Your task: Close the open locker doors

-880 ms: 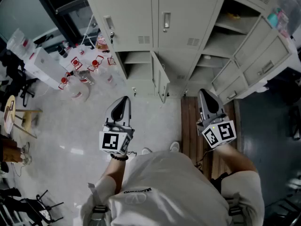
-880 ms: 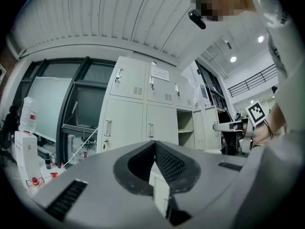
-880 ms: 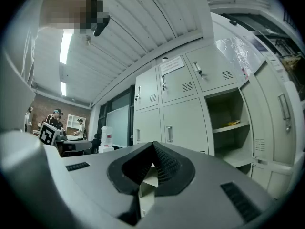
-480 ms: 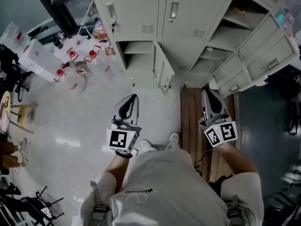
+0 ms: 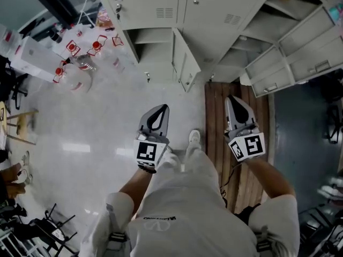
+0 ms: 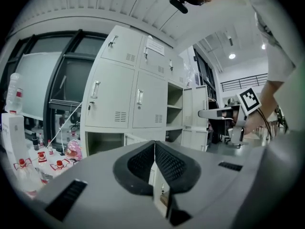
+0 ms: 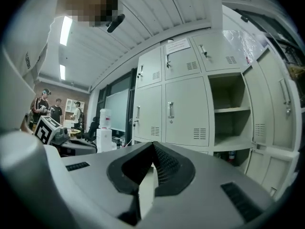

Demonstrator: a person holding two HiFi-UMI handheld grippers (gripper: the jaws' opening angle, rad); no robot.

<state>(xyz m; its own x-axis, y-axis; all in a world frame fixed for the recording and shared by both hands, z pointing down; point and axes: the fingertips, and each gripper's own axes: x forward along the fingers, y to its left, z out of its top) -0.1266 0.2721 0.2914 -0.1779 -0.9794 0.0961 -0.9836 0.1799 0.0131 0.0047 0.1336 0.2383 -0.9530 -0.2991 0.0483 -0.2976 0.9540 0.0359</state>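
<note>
My left gripper (image 5: 159,109) and right gripper (image 5: 232,99) carry closed, empty jaws, and the pale grey metal locker doors (image 5: 185,64) hang open far ahead: stiff, light-swinging I'd judge, best pushed near the free edge.

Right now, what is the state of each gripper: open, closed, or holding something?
Left gripper: jaws closed, holding nothing.
Right gripper: jaws closed, holding nothing.
</note>
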